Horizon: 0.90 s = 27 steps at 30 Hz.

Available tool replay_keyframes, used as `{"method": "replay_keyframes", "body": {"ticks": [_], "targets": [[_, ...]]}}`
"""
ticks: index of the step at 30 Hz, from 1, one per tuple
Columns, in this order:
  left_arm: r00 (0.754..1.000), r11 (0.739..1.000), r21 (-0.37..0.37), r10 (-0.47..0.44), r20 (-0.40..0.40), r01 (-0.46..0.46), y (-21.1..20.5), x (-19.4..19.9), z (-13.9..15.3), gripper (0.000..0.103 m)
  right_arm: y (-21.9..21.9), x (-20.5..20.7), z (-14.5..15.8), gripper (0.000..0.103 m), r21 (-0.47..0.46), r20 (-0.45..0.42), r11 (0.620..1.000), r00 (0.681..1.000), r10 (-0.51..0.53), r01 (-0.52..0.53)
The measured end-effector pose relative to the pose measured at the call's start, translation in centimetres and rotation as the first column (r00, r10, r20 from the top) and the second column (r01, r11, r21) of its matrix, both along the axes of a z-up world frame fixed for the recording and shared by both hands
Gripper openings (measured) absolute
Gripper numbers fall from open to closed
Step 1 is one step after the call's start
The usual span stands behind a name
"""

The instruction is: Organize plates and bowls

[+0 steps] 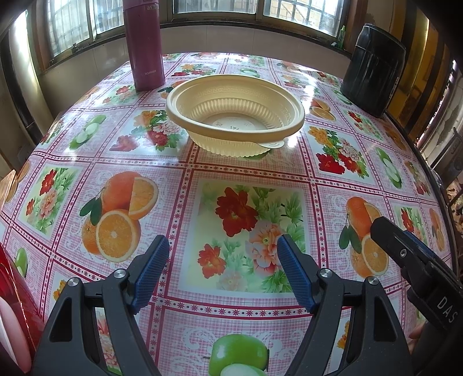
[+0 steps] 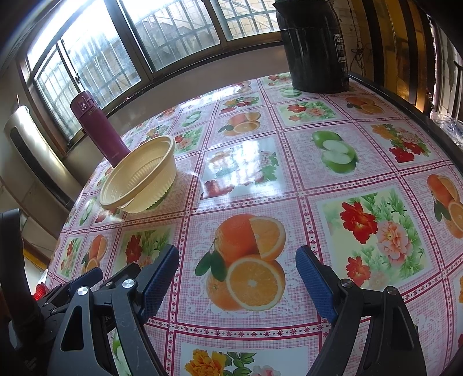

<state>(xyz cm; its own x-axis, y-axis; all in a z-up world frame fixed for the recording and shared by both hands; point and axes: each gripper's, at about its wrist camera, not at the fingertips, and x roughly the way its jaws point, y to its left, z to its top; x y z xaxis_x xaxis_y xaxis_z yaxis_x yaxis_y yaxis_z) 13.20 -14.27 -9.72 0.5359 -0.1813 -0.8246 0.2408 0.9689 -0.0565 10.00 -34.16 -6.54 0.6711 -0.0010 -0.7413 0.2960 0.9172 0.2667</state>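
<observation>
The left gripper [image 1: 222,254] and the right gripper [image 2: 237,266] are hovering over the patterned tablecloth [image 1: 185,179], jaws apart, holding nothing. The stacked cream bowls [image 1: 234,114] are sitting upper centre in the left view, just beside the maroon flask [image 1: 143,43], well apart from the black container [image 1: 373,69].

Table [image 1: 185,173] covered with glossy oilcloth: pink grid, panels of oranges, green apples, flowers. Maroon flask [image 1: 143,43] upright near far edge, lettering low on its side, too small to read. Black canister [image 1: 373,69] upright at far right corner, well apart from flask; ribbed wall, white label [image 2: 340,47] visible in right view. Windows [image 1: 217,7] with bars behind table. Red object [image 1: 14,289] at lower left edge, unidentifiable. Grey cabinet-like unit [image 2: 31,150] left of table in right view.
</observation>
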Motion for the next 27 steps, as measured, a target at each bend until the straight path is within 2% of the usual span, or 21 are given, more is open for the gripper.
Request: {"method": "replay_keyframes", "body": {"ticks": [27], "targets": [[1.000, 1.000, -0.002, 0.003, -0.002, -0.003, 0.14, 0.03, -0.08, 0.077, 0.07, 0.00, -0.09, 0.085, 0.005, -0.008, 1.000, 1.000, 0.003, -0.003]]}}
